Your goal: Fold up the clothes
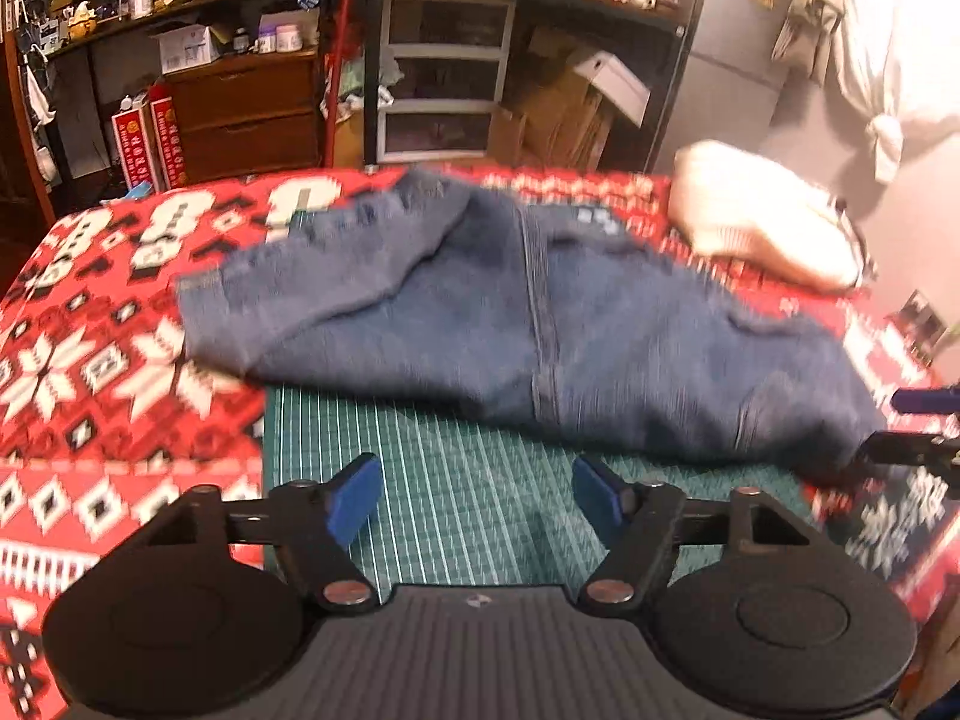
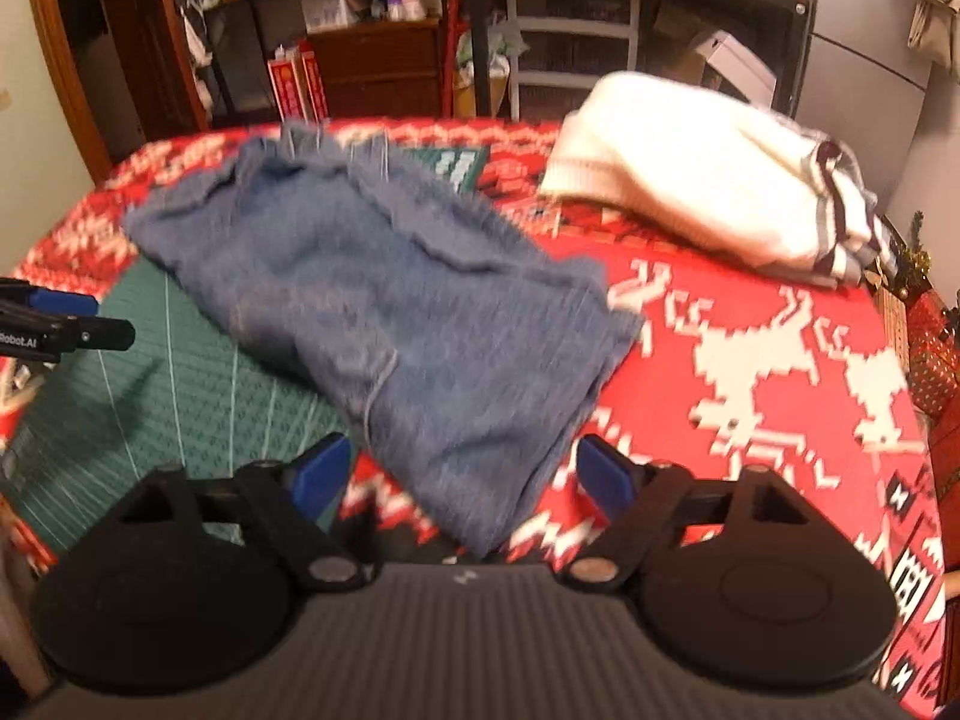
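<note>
While both grippers hover spread wide and empty, the left gripper (image 1: 474, 501) over the green gridded cutting mat (image 1: 456, 480) and the right gripper (image 2: 465, 477) near it, the crumpled blue denim garment (image 2: 384, 294) lies across mat and red patterned blanket (image 2: 750, 360), a folded cream sweater (image 2: 690, 192) far right.

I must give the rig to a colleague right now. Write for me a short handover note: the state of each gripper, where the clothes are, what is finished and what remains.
Left gripper: open, holding nothing, over the green cutting mat, near the denim's edge.
Right gripper: open, holding nothing; a corner of the denim garment lies between its fingers, not clamped.
Denim garment: lying crumpled and partly doubled over, half on the mat, half on the red patterned blanket.
White knitted garment: at the far right of the blanket, already bundled; whether it is neatly folded is hard to tell.
Left to do: grip the denim, flatten it and fold it.
</note>
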A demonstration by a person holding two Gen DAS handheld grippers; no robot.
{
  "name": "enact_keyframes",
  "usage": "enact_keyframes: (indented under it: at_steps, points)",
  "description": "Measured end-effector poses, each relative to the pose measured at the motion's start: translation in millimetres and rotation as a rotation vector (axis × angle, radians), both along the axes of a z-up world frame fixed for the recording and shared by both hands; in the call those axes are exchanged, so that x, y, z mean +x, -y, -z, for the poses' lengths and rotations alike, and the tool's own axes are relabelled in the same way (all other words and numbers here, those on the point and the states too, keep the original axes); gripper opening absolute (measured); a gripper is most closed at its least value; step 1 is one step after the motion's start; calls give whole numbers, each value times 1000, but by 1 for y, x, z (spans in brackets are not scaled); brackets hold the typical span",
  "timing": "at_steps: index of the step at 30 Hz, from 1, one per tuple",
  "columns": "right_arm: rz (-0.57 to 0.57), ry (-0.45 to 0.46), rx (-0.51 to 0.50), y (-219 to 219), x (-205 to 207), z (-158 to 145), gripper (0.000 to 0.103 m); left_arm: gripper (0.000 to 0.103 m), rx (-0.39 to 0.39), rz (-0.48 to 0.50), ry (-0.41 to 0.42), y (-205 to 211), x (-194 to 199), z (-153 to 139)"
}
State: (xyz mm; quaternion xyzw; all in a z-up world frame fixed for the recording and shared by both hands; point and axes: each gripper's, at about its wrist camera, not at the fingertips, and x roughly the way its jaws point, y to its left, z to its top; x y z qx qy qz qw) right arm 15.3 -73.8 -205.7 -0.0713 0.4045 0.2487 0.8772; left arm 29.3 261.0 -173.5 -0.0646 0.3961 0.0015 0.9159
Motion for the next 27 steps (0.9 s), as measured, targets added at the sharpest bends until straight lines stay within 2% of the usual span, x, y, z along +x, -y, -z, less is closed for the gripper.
enact_keyframes:
  at_steps: [4,9,13,16,18,20,21,22,24,25,27]
  points:
    - [14,11,24,4,16,-13,71,66,-50,14,28,-14,24,-18]
    - [86,-8,55,13,47,-11,64,65,-124,7,20,-25,62,-29]
    - [185,-87,139,29,75,1,54,65,-149,-13,-4,-25,98,-27]
    - [216,-135,182,35,89,10,51,65,-194,-25,-25,-23,120,-22]
    - [220,-157,190,35,92,14,50,65,-185,-6,-43,-16,131,-18]
    - [213,-168,184,32,94,17,44,58,-168,18,-77,-8,138,-12]
    - [205,-173,185,31,94,17,40,41,-159,30,-94,-4,142,-8]
    - [194,-176,187,29,95,17,31,26,-150,42,-112,0,146,-5]
    - [167,-169,181,23,93,16,17,17,-142,32,-112,-2,142,-3]
    - [154,-161,172,19,91,14,9,16,-156,31,-105,-4,139,-4]
    - [133,-130,143,13,86,9,7,13,-184,28,-99,-9,127,-8]
